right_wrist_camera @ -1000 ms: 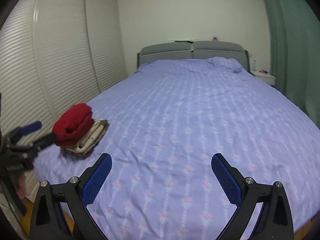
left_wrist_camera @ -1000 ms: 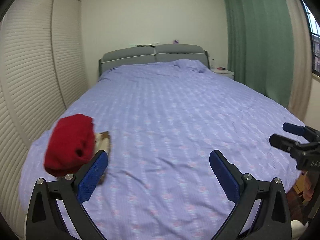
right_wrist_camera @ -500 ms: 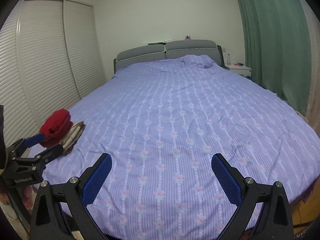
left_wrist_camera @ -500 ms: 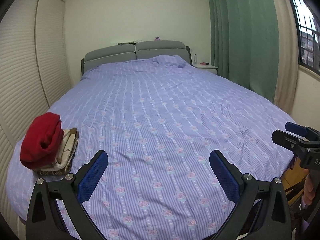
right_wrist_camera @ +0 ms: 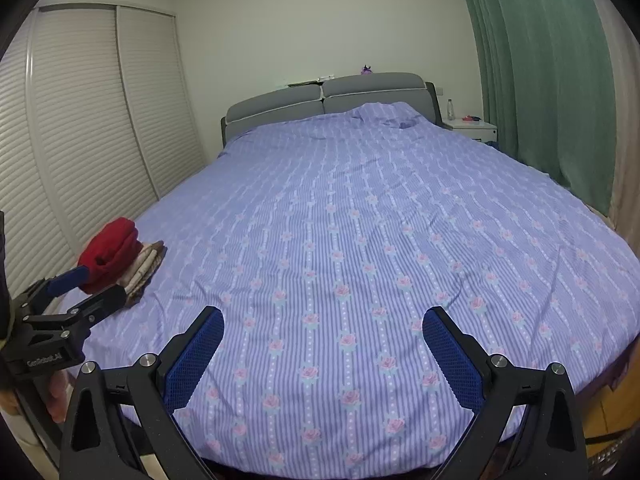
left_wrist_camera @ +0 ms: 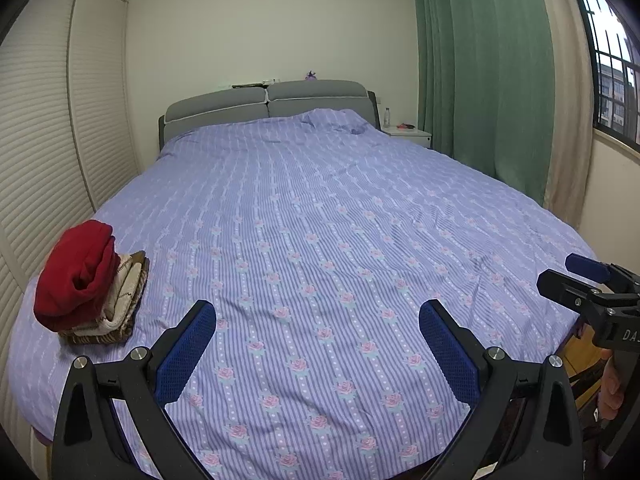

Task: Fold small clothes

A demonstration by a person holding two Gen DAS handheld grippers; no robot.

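Left claw and right claw both spread wide, gripping nothing, raised over the near edge of the bed. Folded stack, red piece on top, parked at the left corner. Probably between garments: best kept clear of the stack while fetching the next. Pulled back from a second ago; stack then sat just beside the left claw.

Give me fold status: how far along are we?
Done: a folded red garment sits on top of folded beige-and-brown knit clothes at the left edge of the purple striped floral bedspread. In hand: nothing; left gripper and right gripper have their jaws open and empty. Left: no unfolded clothes are visible.
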